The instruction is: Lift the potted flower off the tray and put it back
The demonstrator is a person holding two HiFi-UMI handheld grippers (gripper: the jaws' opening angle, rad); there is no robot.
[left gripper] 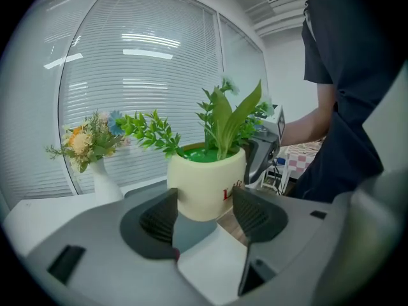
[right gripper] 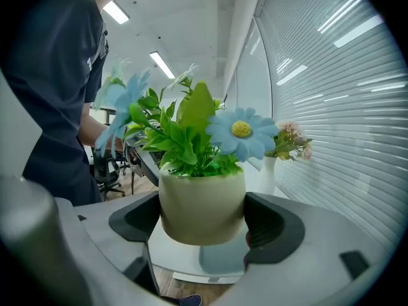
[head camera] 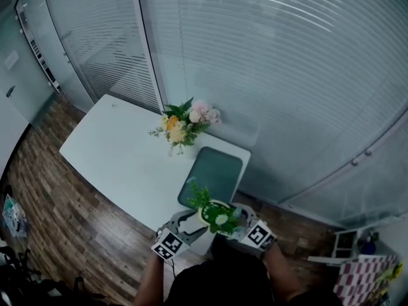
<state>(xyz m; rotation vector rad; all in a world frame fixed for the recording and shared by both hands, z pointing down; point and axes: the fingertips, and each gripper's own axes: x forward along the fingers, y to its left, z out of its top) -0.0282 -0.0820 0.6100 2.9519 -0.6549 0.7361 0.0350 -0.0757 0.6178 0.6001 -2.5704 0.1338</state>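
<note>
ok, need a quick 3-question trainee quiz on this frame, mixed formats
1. True or false: the potted flower stands on the tray.
2. What sits between the jaws of the right gripper? A) a bottle B) the potted flower C) nothing
3. Fill in: the vase of flowers stands on the white ____, beyond the tray.

Key: 1 false, it is held up clear of the tray; 2 B; 3 table.
</note>
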